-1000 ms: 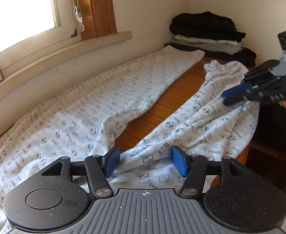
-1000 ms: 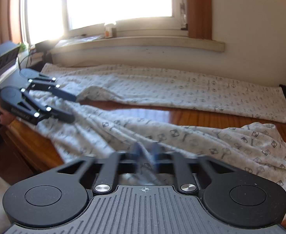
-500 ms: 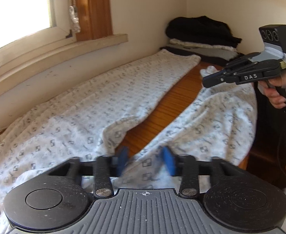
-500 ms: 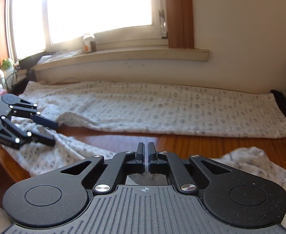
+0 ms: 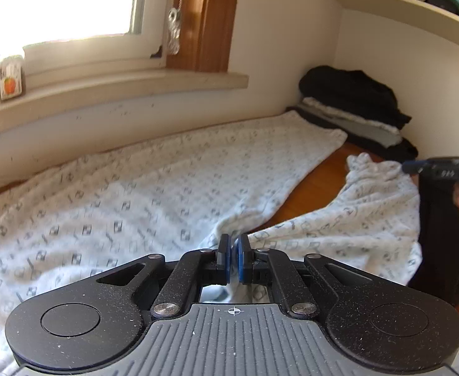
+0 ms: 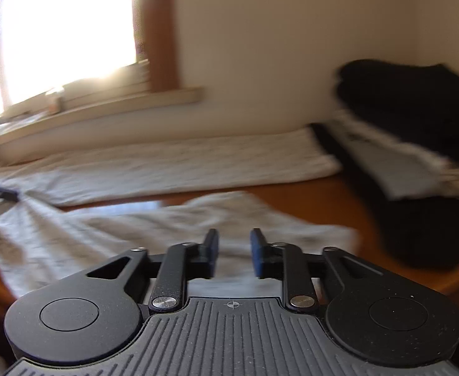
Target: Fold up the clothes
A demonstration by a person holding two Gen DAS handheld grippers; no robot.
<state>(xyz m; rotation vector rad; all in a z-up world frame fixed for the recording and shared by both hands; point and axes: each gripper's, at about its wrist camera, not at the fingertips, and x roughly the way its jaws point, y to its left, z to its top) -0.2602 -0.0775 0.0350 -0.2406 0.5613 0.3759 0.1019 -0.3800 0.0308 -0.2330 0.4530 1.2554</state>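
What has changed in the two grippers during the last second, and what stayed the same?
The left gripper was open over the patterned pyjama trousers and has closed on a fold of them near the crotch. The right gripper, shut half a second ago, has opened and swung toward the near trouser leg's end. The far leg stays flat by the wall; the folded clothes stack has not moved.

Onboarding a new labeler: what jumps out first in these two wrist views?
The pale patterned garment sprawls over the wooden table under the window, one long section flat along the wall and another rumpled toward the near edge. The left gripper is shut on a fold of it, while the right gripper is open above the rumpled end. A stack of dark folded clothes sits in the far corner.
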